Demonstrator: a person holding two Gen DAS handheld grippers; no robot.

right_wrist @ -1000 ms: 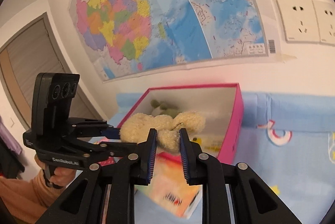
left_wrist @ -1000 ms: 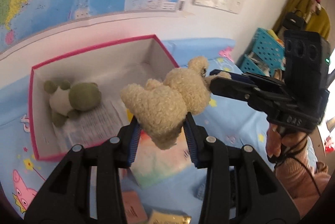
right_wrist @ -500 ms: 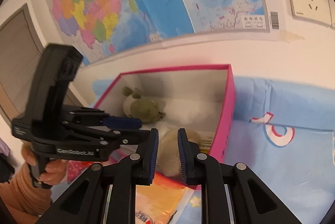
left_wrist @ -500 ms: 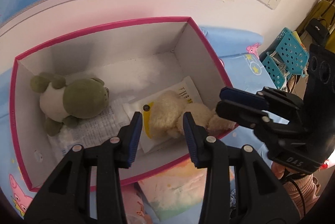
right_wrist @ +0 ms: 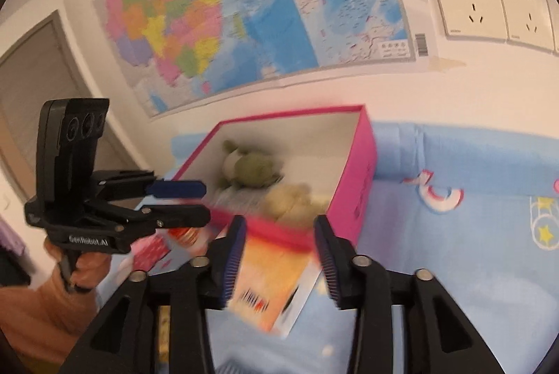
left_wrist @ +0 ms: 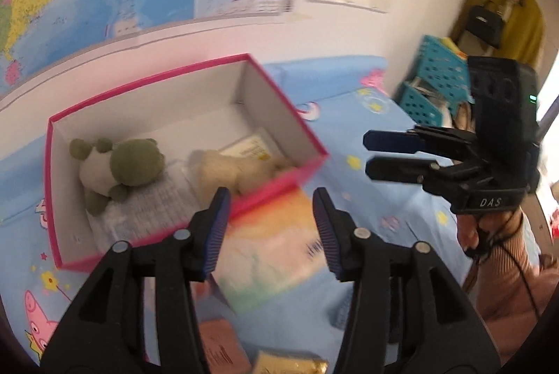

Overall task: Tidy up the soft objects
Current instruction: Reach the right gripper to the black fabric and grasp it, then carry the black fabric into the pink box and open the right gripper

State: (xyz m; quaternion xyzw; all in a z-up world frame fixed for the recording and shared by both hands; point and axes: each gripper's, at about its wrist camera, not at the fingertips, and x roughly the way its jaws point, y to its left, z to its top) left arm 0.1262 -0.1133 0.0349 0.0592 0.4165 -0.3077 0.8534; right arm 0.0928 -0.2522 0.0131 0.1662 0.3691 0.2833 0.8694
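A cream plush bear [left_wrist: 237,169] [right_wrist: 290,201] lies inside the pink-rimmed box [left_wrist: 52,185] [right_wrist: 363,178], next to a green plush toy [left_wrist: 122,167] [right_wrist: 249,169]. My left gripper [left_wrist: 270,202] hovers in front of the box's near edge, its jaws opening with nothing between them. My right gripper [right_wrist: 279,227] is also pulled back from the box, its jaws opening and empty. Each gripper shows in the other's view: the right gripper [left_wrist: 387,153] to the right of the box, the left gripper [right_wrist: 185,202] to its left.
A colourful book [left_wrist: 276,251] [right_wrist: 276,283] lies on the blue cartoon bedsheet [right_wrist: 454,269] in front of the box. Small packets [left_wrist: 223,346] sit near the bottom edge. Teal baskets [left_wrist: 433,91] stand at the right; a wall map [right_wrist: 251,0] and sockets [right_wrist: 489,7] hang behind.
The bear was held above the bed by both grippers, then lowered into the box. Both grippers have let go, opened and drawn back from the box.
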